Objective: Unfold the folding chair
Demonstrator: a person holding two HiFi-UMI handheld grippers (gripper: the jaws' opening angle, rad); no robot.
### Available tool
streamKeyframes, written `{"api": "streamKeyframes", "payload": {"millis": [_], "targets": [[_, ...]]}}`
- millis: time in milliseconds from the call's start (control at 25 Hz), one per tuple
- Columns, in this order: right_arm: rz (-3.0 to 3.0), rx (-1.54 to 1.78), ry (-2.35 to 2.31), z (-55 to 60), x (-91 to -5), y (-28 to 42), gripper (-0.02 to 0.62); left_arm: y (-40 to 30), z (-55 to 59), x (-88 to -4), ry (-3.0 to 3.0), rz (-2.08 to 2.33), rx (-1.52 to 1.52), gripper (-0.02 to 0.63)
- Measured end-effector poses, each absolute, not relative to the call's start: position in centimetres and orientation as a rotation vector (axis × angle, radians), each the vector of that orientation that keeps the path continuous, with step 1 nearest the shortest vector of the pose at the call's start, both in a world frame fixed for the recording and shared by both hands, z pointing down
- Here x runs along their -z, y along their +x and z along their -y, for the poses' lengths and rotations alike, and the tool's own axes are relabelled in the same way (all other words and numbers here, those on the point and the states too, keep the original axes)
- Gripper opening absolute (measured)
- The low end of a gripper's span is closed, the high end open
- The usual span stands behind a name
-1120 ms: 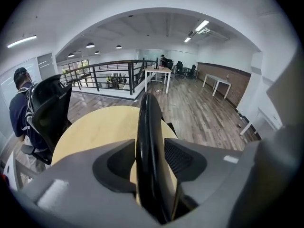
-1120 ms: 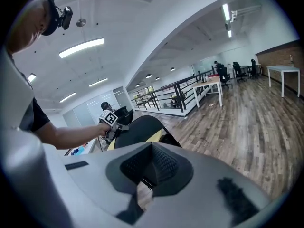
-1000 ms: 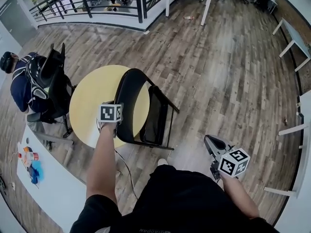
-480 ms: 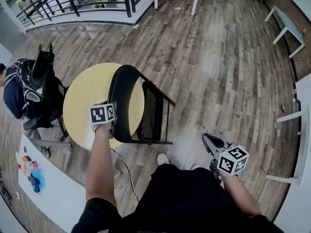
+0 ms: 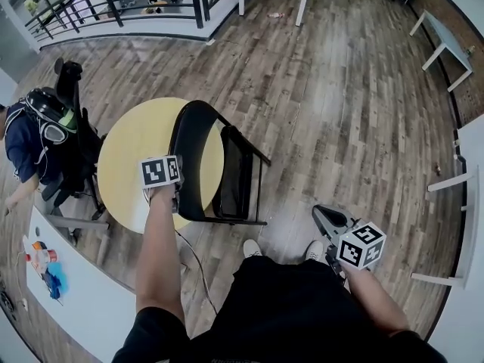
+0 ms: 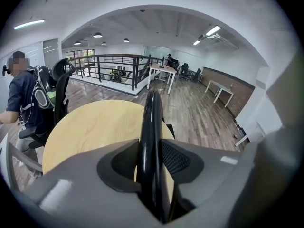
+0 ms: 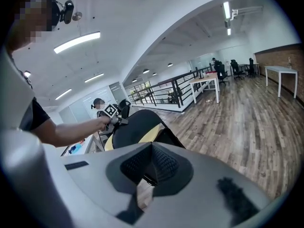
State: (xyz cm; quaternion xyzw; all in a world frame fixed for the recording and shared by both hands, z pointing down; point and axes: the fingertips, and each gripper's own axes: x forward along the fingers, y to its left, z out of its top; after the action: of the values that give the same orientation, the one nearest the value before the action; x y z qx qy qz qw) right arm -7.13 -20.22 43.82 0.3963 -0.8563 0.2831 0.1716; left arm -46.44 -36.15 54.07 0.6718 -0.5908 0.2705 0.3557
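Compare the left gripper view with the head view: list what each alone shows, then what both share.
Only the left gripper view: the left gripper's jaws closing on the folding chair's backrest, which stands between them, plus ceiling lights. Only the head view: the right gripper, the wearer's shoes and a white table. Both: the chair, the round yellow table, a seated person and the railing.
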Motion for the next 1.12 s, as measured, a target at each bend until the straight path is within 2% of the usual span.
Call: {"api": "streamKeyframes", "payload": {"millis": [360,1120], "targets": [[2.452,-0.796,1.089,20.3,-44.1,-6.8,0.008,-45.3,35.9,-53.5,1.735,1.524,-0.702,0.144],[2.512,-0.779,0.956,21.7,-44.0,4.6,0.008,-34.3,35.4,-49.1,1.731,1.652,-0.689,0.143]]}}
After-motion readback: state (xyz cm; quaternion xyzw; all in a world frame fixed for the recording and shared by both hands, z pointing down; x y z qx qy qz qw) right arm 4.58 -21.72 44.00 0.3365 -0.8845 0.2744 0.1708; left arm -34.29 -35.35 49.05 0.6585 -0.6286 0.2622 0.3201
